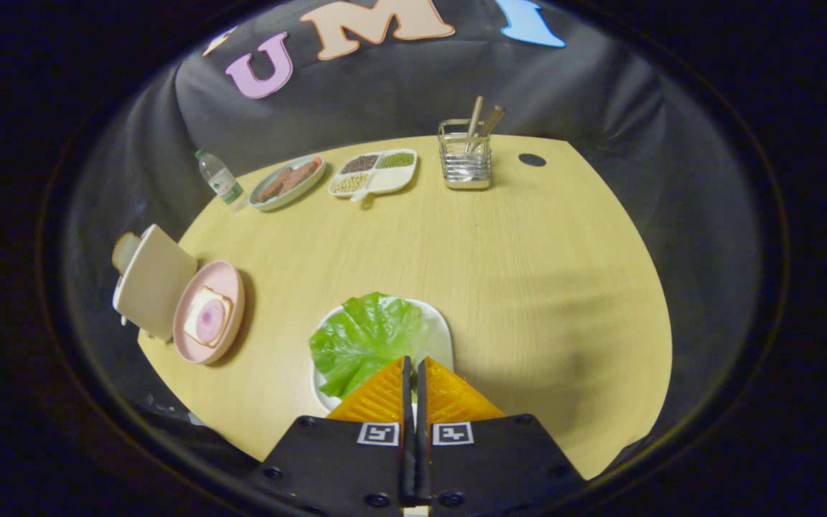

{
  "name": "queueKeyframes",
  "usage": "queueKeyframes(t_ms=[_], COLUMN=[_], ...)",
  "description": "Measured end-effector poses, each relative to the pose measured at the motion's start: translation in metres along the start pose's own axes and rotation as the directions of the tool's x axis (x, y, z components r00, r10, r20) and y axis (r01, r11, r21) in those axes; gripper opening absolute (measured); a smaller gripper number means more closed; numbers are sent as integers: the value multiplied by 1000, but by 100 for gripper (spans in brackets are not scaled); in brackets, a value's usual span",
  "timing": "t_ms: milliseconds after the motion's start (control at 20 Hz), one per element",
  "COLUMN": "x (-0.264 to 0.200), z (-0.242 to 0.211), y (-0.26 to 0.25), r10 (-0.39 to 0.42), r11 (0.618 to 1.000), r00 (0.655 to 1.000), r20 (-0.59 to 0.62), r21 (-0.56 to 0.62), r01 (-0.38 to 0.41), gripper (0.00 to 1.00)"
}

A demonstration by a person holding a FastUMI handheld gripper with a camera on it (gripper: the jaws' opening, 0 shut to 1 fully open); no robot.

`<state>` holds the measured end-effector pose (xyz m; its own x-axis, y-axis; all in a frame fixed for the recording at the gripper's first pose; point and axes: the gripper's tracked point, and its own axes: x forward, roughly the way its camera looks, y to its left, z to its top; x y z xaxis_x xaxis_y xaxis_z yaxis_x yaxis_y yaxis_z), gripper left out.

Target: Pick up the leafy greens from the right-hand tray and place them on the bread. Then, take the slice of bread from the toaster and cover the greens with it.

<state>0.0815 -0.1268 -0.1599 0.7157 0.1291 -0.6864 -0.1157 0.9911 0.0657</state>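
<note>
Hovering with fingers pressed together on nothing, the gripper (413, 370) sat over one ruffled green lettuce leaf (367, 339) lying flat on one white tray (441, 332), long axis running away from the fingers toward one bread-topped pink plate (230, 287) and one white toaster (151, 280).

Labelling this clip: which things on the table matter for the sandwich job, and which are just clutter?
Job: leafy greens on white tray; bread on pink plate; toaster with slice; tool, fingers together.

Clutter: bottle, meat plate, divided dish, utensil holder.
</note>
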Motion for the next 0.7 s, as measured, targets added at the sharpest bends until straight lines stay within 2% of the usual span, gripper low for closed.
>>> queueKeyframes(t_ms=[350, 700], x=[-42, -73], z=[16, 38], y=[49, 117], r10=[59, 133], r11=[989, 978], r00=[991, 970], r20=[119, 204], r21=[125, 133], r01=[-74, -162], gripper=[3, 3])
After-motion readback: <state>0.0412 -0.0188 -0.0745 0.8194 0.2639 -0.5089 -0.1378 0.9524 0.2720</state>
